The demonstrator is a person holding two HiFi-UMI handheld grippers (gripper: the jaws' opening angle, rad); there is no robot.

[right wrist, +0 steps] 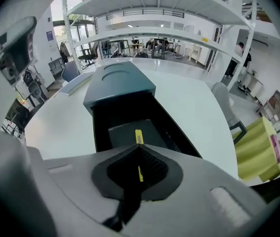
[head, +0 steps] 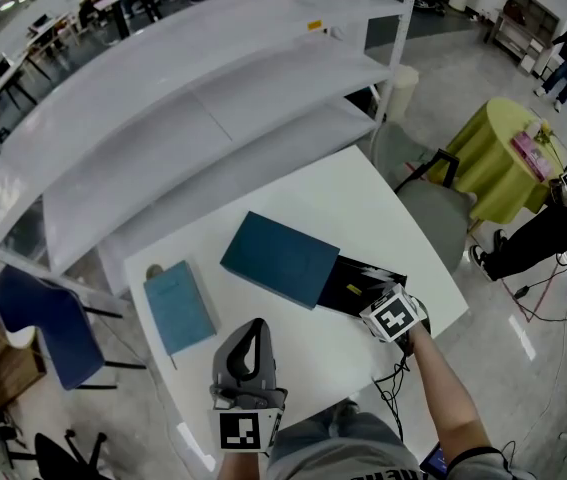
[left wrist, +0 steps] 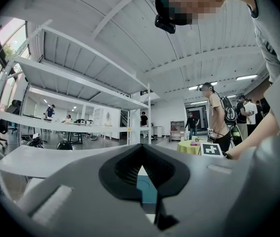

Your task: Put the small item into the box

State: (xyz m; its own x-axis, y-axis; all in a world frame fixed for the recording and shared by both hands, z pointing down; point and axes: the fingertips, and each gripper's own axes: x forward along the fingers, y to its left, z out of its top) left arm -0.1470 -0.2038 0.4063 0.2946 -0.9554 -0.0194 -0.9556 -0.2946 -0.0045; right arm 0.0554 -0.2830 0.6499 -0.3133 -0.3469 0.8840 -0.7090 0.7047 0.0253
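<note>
— Items on the bench [head: 373, 193]?
— One teal box [head: 281, 258], its black drawer [head: 348, 286] slid out; one flat teal case [head: 179, 308].
— Hand-held grippers?
— Two. Right hand-held gripper [right wrist: 140, 152] clenched on one thin yellow item [right wrist: 138, 137], above the drawer. Left hand-held gripper [left wrist: 140, 154] closed, empty.

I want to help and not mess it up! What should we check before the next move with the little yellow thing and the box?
1. Right gripper holding the small yellow item: ok, jaws shut on it.
2. Black drawer open: ok, slid out of the teal box.
3. Item lined up with the drawer: looks ok, it sits right at the open end.
4. Room inside the drawer: cannot tell, too dark.
5. Left gripper out of the way: ok, apart from the box, jaws together, empty.
</note>
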